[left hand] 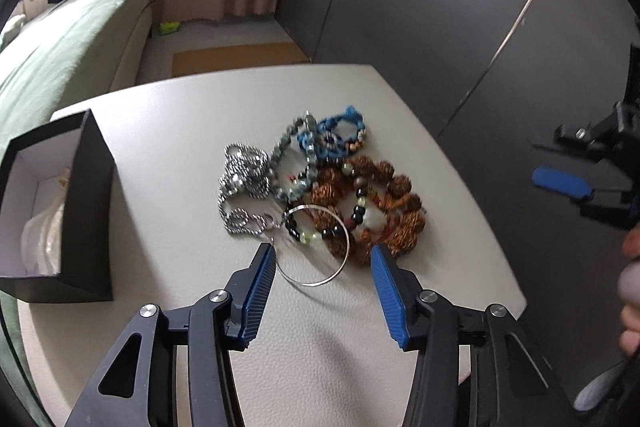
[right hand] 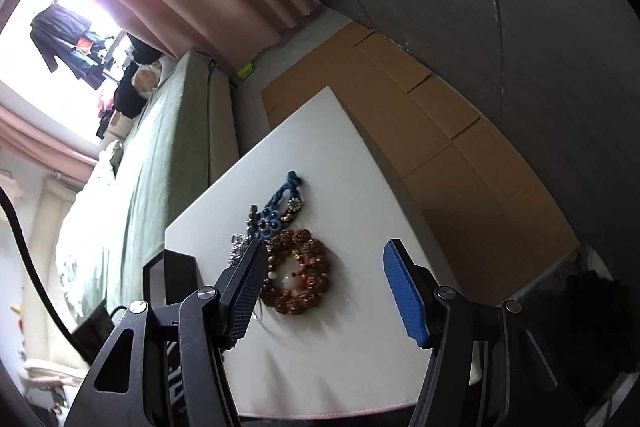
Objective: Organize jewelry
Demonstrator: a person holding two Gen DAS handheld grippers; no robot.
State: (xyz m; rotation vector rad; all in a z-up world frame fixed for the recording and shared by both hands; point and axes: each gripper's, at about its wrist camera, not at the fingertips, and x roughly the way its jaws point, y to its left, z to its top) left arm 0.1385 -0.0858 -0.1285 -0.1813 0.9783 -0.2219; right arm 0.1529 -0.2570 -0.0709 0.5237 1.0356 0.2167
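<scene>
While the left gripper (left hand: 323, 253) hangs over the near part of the pale table (left hand: 168, 155), its blue-padded jaws stand spread with nothing pressed between them, and the heap of jewelry lies just beyond its tips. A thin silver bangle (left hand: 318, 247) is nearest, its near arc lying in the gap between the two pads without touching either. Just behind it sit a bracelet of dark and pale green beads (left hand: 320, 234) and a large bracelet of brown carved beads (left hand: 384, 203), one of each. To the left of these lies one silver chain (left hand: 242, 183), coiled in loops; farther back are one grey stone bead bracelet (left hand: 286, 163) and one blue knotted cord bracelet (left hand: 336, 133). That makes six pieces, all bunched and touching or overlapping. One open black box (left hand: 86, 211) with a white lining stands at the table's left edge, well apart from the heap. The right gripper (right hand: 324, 255) also has its jaws spread and empty; in its own view the brown carved bracelet (right hand: 298, 273) lies between the fingers, beside the left one, with the blue cord bracelet (right hand: 282, 205) farther off.
</scene>
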